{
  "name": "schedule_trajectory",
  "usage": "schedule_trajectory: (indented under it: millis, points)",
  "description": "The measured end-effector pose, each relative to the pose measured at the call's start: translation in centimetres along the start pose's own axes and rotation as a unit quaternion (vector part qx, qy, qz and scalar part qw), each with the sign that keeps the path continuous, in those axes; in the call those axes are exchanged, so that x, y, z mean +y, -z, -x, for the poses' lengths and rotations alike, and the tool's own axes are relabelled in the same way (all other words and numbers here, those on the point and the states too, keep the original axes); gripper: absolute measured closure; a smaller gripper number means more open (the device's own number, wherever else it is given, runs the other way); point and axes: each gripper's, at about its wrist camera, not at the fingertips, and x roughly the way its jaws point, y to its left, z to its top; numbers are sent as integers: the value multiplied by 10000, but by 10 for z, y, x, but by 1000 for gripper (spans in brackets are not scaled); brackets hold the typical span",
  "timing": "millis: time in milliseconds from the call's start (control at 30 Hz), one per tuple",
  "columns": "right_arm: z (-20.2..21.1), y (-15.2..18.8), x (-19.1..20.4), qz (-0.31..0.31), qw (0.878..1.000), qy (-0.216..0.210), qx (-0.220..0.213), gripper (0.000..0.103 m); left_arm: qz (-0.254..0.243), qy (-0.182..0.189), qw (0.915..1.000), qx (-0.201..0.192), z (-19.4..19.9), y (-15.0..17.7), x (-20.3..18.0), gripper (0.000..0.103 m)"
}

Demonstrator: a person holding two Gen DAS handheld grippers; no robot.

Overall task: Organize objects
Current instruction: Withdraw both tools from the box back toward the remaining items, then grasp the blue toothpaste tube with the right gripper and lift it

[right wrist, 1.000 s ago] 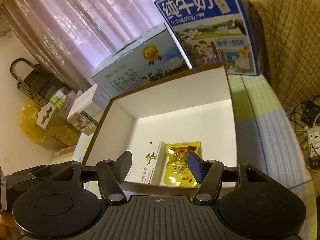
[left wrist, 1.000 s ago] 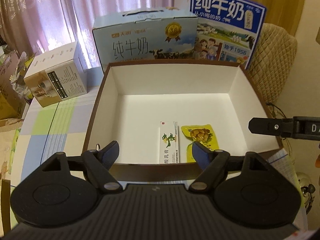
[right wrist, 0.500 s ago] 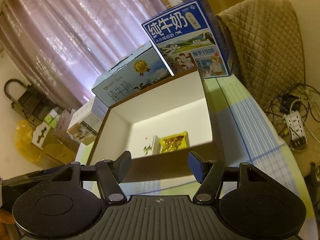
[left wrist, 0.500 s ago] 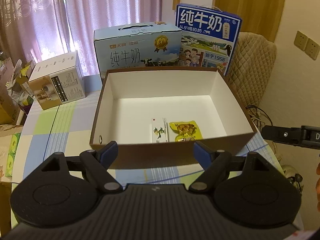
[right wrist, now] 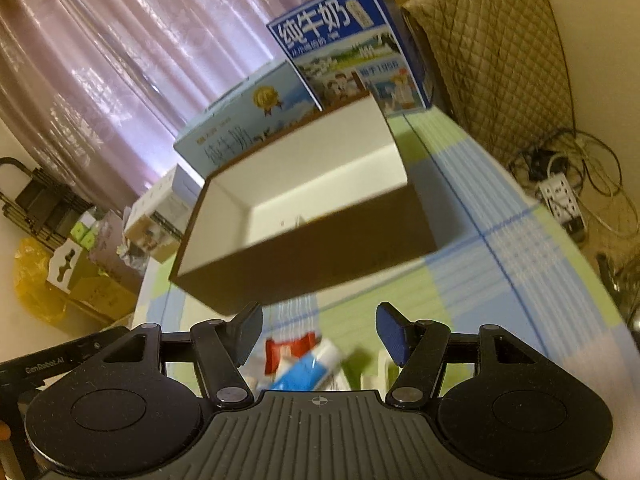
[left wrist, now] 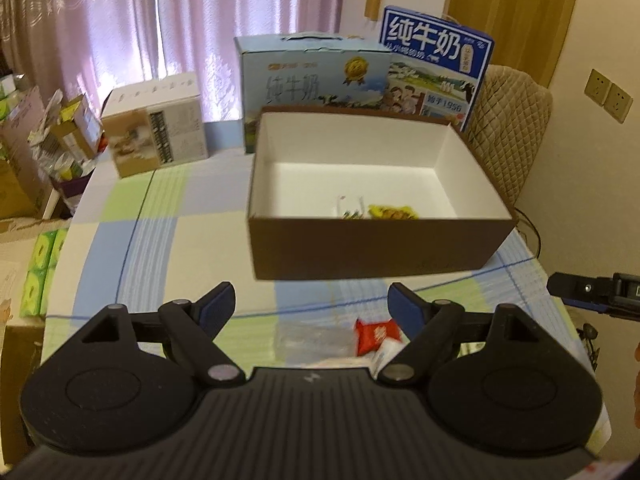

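Both grippers have pulled back from over the open box [left wrist: 376, 252]: a second ago their fingertips hung above its near wall, now the whole box sits well ahead of them and a strip of checked surface [left wrist: 160, 248] shows between

Left gripper [left wrist: 311, 308]: jaws wide apart, nothing between the pads, touching nothing. Below its gap, near the front edge of the surface: a red packet [left wrist: 376, 334] and a clear plastic wrapper [left wrist: 316, 338], the wrapper blurred and hard to identify

Right gripper [right wrist: 319, 332]: jaws parted at a moderate width, pads on nothing. Under it lie the red packet [right wrist: 290, 352] and a blue-and-white tube [right wrist: 310, 368], both motion-blurred and partly cut off by the gripper body; pale items to the right of the tube cannot be made out

Box stands toward the back of the surface, in front of two milk cartons [left wrist: 316, 80]. Inside, against the near wall: a white carton [left wrist: 351, 208] and a yellow snack pouch [left wrist: 392, 212], only their top edges visible over the wall in the left view; in the right view the pouch is hidden

Tip of right gripper enters the left view at the right edge
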Motion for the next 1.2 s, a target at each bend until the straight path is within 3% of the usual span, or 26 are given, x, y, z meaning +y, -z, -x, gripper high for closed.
schedule_trajectory:
  millis: [633, 1200]
  points:
    - [-13, 56, 6, -195, 9980, 297, 514, 43, 138, 68, 9991, 387, 3, 45, 41, 22]
    - [-33, 72, 12, -234, 9963, 321, 756, 43, 146, 257, 9963, 811, -16, 69, 45, 22]
